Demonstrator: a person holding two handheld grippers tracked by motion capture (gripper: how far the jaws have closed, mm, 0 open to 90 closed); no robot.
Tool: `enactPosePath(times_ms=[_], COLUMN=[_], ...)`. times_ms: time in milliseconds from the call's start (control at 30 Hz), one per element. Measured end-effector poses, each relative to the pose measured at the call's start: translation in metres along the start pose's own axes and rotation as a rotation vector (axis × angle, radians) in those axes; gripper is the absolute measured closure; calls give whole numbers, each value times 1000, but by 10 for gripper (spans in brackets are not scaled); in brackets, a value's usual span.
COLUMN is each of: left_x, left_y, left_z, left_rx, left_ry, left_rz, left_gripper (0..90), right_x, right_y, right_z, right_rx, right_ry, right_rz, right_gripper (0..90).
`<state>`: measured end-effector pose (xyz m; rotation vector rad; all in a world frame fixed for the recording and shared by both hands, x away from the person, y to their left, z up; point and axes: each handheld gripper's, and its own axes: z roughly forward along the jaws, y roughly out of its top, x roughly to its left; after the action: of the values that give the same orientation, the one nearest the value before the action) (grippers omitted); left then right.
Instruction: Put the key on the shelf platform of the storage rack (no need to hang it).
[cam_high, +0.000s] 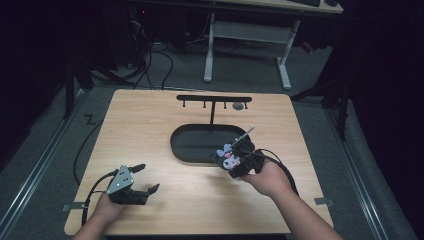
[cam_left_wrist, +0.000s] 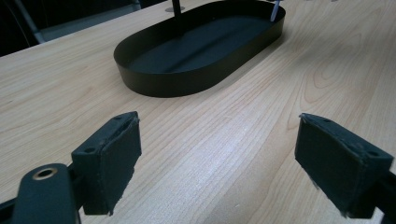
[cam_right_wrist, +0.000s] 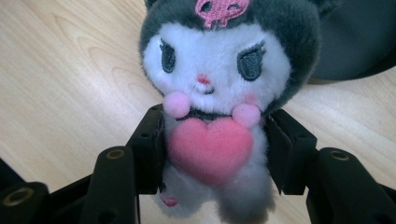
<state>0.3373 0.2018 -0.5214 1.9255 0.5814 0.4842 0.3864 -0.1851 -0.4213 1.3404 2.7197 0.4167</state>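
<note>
Right gripper view shows the right gripper clenched on a plush toy at its body, just beside the black oval tray. To do this well, I judge the loop on the toy's head must be kept upright and guided onto a peg of the hanger rack. The left gripper, jaws spread and holding nothing, rests apart. Count: one toy, one tray, one rack, two grippers.

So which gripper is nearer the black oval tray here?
Right. The right gripper, shut on a plush toy, is at the black oval tray's near right rim; the left gripper sits open, well short of it.
</note>
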Motion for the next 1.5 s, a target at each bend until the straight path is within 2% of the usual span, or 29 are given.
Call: enactPosePath(times_ms=[200, 433, 500, 633, 667, 733, 767, 867, 1033, 1167, 1367, 1400, 1500], left_x=[-3, -3, -3, -2, -2, -1, -1, -2, -1, -1, -2, -2, -2], left_y=[0, 0, 0, -1, -1, -1, -1, -1, -1, -1, -1, -1, -1], left_z=[-1, -1, -1, -2, -2, -2, -2, -2, -2, -2, -2, -2, -2], left_rx=[10, 6, 6, -3, -2, -2, -1, -2, -2, 0, -1, -1, -3], left_ry=[-7, -8, -8, -12, -12, -12, -12, -12, -13, -11, -11, -12, -13], left_rz=[25, 25, 26, 18, 16, 14, 14, 16, 11, 12, 15, 16, 14], left_gripper=[154, 154, 154, 154, 154, 154, 154, 154, 154, 154, 154, 154, 154], right_x=[-6, -9, -8, -13, -12, -15, -15, -18, -24, -26, -30, -30, -32], right_y=[6, 15, 16, 26, 28, 32, 35, 43, 54, 62, 75, 78, 83], right_z=[8, 10, 9, 7, 7, 8, 9, 12, 19, 26, 32, 33, 35], right_rx=[-3, -1, 8, -3, 2, -6, -4, -6, -18, -8, -15, -17, -14], right_ry=[5, 9, 7, -2, -3, -7, -6, -14, 3, 4, -5, -6, -16], right_rz=[19, 19, 35, 22, 38, 26, 44, 30, 55, 71, 54, 73, 57], right_gripper=[464, 464, 464, 464, 464, 464, 464, 464, 464, 464, 464, 464, 464])
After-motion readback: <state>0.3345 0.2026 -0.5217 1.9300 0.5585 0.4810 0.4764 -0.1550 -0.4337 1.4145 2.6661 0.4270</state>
